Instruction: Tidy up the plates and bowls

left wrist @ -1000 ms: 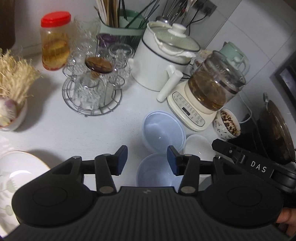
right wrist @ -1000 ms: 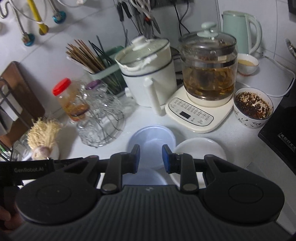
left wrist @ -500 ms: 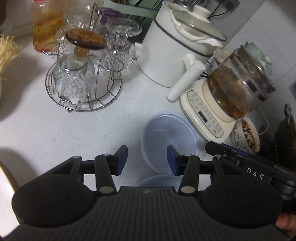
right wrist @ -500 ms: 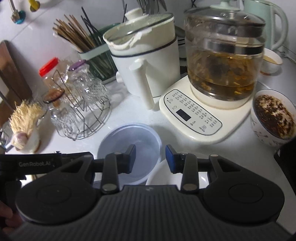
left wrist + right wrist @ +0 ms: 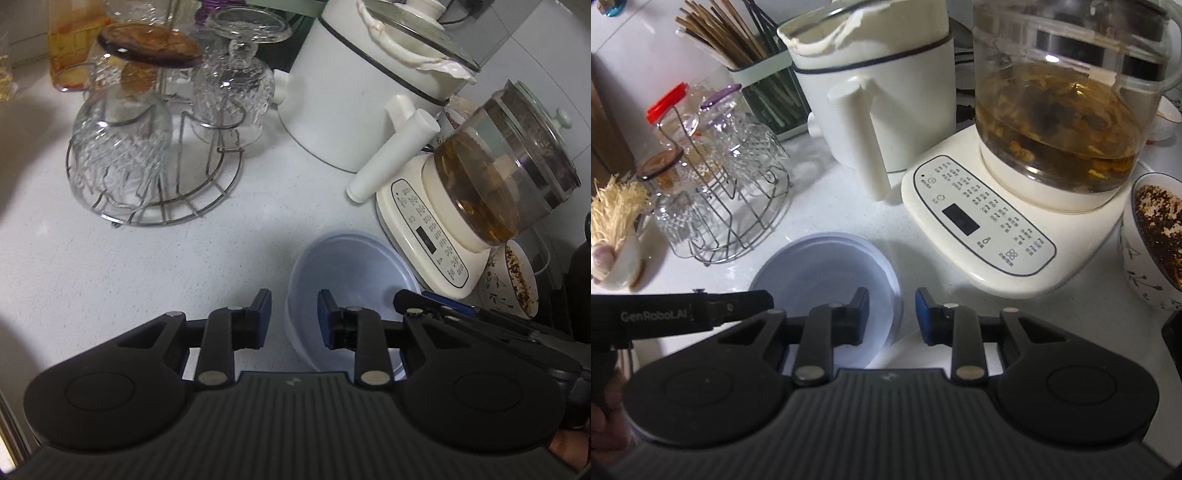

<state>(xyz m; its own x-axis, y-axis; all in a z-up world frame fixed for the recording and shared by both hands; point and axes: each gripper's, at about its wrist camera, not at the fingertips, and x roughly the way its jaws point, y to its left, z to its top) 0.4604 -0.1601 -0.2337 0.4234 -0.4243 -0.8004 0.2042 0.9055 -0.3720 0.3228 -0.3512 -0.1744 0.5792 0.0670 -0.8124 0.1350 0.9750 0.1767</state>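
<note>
my left gripper (image 5: pixel 293 317) hangs at the near-left rim of the pale blue bowl (image 5: pixel 351 273), its jaws narrow after closing in. the rim wall rises in the gap: one pad is outside the bowl, the other over its hollow. i cannot tell whether the pads press the plastic yet; a sliver of daylight shows on each side. my right gripper (image 5: pixel 892 315) straddles the same bowl's (image 5: pixel 820 266) opposite edge from the other side, also narrow after closing slightly, one pad above the inside and one beyond the rim, with no clear contact. each claw appears in the other's view, level with the bowl, so both are about equally near.

the bowl is round, with no long axis to line up on; what matters is that its wall runs between each pair of pads, so i judge a further squeeze would pinch the rim on two sides for a lift. under my right claw a white plate (image 5: pixel 908 350) peeks out, touching or just beside the bowl.

the white speckled counter (image 5: pixel 110 266) looks smooth and dry, and it is crowded. just beyond the bowl stands the cream base of a glass kettle (image 5: pixel 1052 122) full of amber brew, close enough that a careless lift could knock it. behind that are a white electric pot (image 5: pixel 879 92), a wire rack of upturned crystal glasses (image 5: pixel 155 147), a patterned bowl of dark grains (image 5: pixel 1156 229), a chopstick holder (image 5: pixel 753 85) and a red-capped jar (image 5: pixel 666 99) by the tiled wall.
</note>
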